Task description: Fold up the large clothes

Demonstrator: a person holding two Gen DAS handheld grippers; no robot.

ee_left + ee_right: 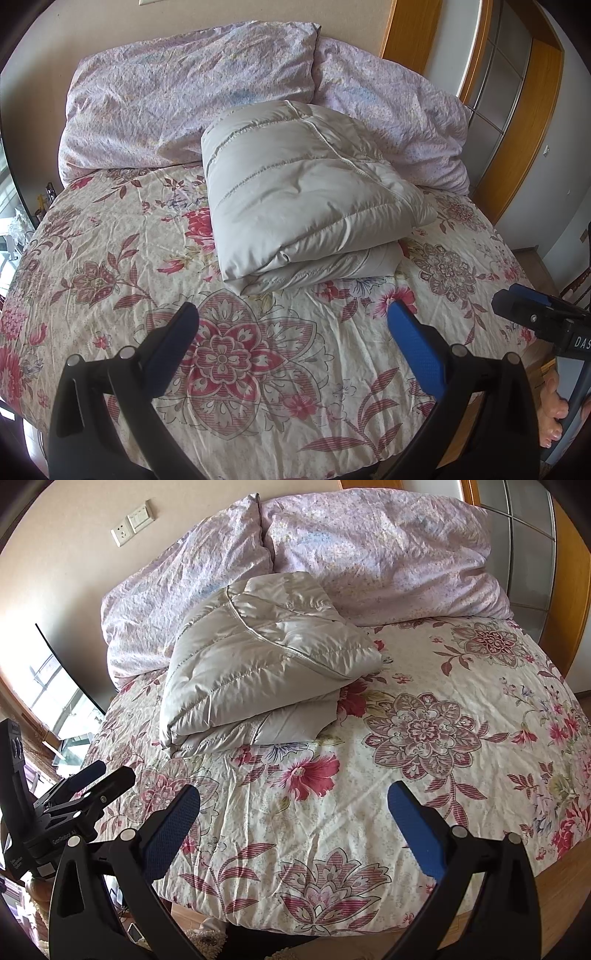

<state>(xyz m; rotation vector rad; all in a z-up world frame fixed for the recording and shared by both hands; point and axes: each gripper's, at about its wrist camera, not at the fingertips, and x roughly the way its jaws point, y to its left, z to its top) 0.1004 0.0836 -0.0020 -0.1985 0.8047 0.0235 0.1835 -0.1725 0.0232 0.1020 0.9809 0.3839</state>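
A grey quilted puffer jacket [306, 195] lies folded into a thick bundle on the floral bedspread [110, 258], near the pillows. It also shows in the right wrist view [258, 664]. My left gripper [293, 314] is open and empty, held above the bedspread in front of the jacket, apart from it. My right gripper [293, 794] is open and empty, above the bed's near edge, to the right of the jacket. The right gripper's body shows at the right edge of the left wrist view [546, 317]. The left gripper's body shows at the left of the right wrist view [74, 801].
Two lilac pillows [184, 96] [399, 118] lie against the wall at the head of the bed. A wooden door frame [532, 122] stands to the right. A window [55, 694] is left of the bed. Wall sockets [133, 522] sit above the pillows. Wooden floor [554, 882] borders the bed.
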